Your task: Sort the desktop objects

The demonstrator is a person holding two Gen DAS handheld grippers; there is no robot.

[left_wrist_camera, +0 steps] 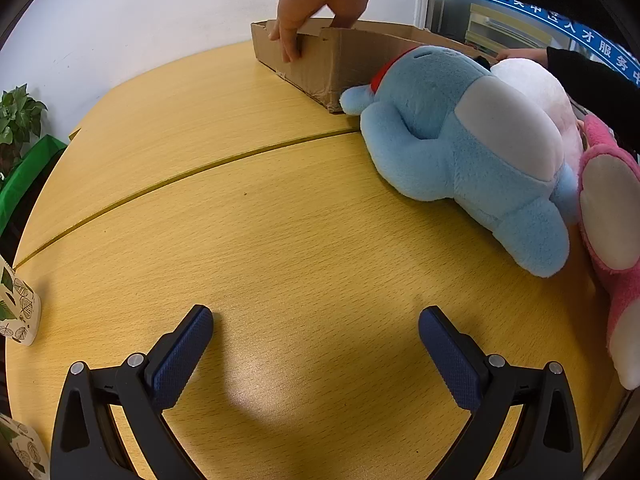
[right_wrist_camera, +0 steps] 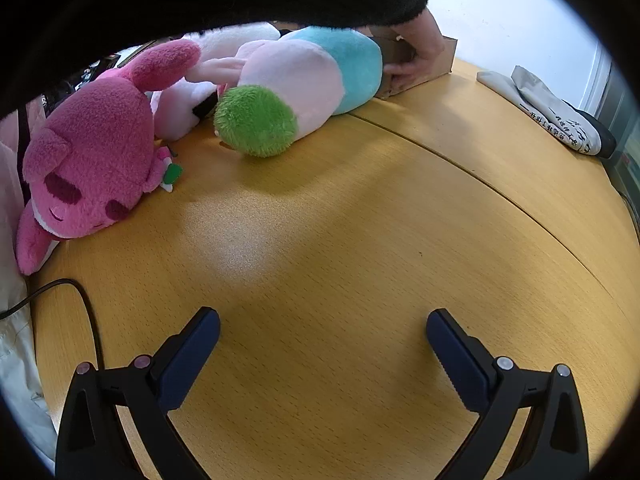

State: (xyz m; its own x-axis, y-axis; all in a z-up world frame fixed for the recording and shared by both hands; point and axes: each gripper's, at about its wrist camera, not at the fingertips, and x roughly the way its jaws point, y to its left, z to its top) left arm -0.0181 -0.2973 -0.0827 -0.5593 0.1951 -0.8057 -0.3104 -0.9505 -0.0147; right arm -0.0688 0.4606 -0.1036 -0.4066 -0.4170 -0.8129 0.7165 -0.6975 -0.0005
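On the yellow wooden table (left_wrist_camera: 260,240) I count one blue plush toy (left_wrist_camera: 460,140) and one pink plush bear (right_wrist_camera: 88,160). Both lie well ahead of my left gripper (left_wrist_camera: 316,320) and right gripper (right_wrist_camera: 322,322), each spread wide and empty.

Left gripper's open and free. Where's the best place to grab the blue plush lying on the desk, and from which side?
Take the blue plush by its near foot, the rounded limb sticking out toward the left hand-held gripper. It lies on its side against the pink plush, so come in low from the bare desk side. Soft fabric should pinch easily.

bare table (left_wrist_camera: 280,220) ahead, plush toys (left_wrist_camera: 472,140) right, cardboard box (left_wrist_camera: 344,64) behind
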